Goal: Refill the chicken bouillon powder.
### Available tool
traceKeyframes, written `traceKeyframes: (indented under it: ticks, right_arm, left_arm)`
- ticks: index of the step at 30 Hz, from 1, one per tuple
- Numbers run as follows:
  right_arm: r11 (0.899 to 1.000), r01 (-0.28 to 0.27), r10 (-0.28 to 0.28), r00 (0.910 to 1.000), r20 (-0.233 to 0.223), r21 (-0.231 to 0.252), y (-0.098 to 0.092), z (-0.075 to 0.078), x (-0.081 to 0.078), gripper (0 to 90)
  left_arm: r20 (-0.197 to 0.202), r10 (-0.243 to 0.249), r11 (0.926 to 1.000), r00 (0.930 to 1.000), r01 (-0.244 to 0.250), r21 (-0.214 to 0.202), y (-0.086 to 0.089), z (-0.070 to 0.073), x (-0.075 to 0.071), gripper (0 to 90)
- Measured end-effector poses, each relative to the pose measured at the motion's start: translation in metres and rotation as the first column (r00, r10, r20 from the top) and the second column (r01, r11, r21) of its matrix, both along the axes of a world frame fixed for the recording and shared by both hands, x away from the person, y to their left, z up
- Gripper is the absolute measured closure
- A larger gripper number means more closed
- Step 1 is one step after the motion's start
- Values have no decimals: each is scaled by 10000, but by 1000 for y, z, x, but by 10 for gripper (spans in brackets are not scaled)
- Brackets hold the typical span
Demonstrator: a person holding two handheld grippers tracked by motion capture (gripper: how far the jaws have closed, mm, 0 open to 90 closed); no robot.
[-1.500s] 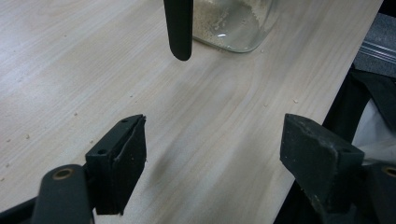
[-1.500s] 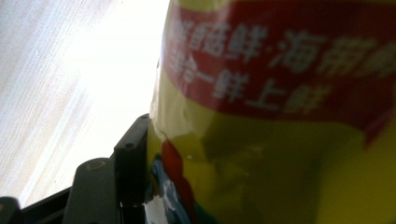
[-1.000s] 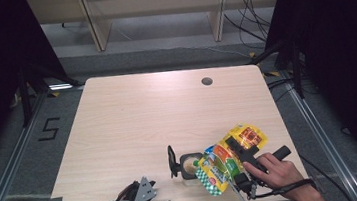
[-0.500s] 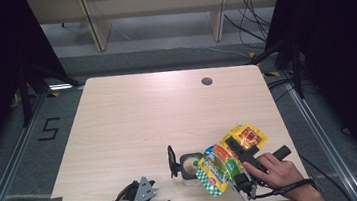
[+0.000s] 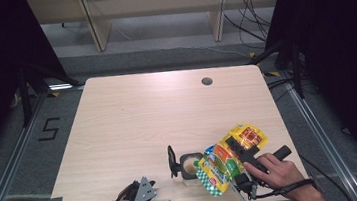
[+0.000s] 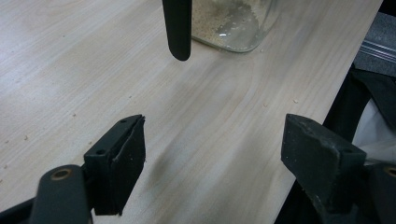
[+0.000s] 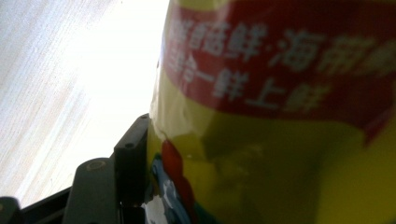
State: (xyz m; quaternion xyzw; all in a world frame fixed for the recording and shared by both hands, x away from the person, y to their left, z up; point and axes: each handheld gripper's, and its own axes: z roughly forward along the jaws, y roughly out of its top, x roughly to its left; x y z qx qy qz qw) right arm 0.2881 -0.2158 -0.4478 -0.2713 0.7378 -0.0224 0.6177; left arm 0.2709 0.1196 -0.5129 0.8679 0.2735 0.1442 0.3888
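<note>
Nothing has shifted since the earlier frames: both hands and the bag keep their places, so the pour appears to be holding steady. High view: the right gripper point(image 5: 234, 167) holds the yellow-and-green printed foil bag point(image 5: 223, 163) tilted over the small clear glass jar point(image 5: 190, 164) near the front edge of the pale wooden worktop point(image 5: 133, 120). Left gripper view: the left gripper point(image 6: 212, 151) stands wide open, empty, short of the jar point(image 6: 233, 23). Right gripper view: the bag point(image 7: 280, 116) sits clamped against the visible jaw.

One glass jar point(image 5: 191, 164), one seasoning bag point(image 5: 225, 161) (yellow), two tools.
</note>
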Motion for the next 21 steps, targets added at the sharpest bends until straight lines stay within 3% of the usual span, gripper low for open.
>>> traceKeyframes:
  ticks: [21]
  right_arm:
    - [10000, -43, 43, 10000, 23, 34, -1, 0, 0, 354]
  left_arm:
    - [-31, 2, 10000, 10000, -2, 60, 0, 0, 1, 218]
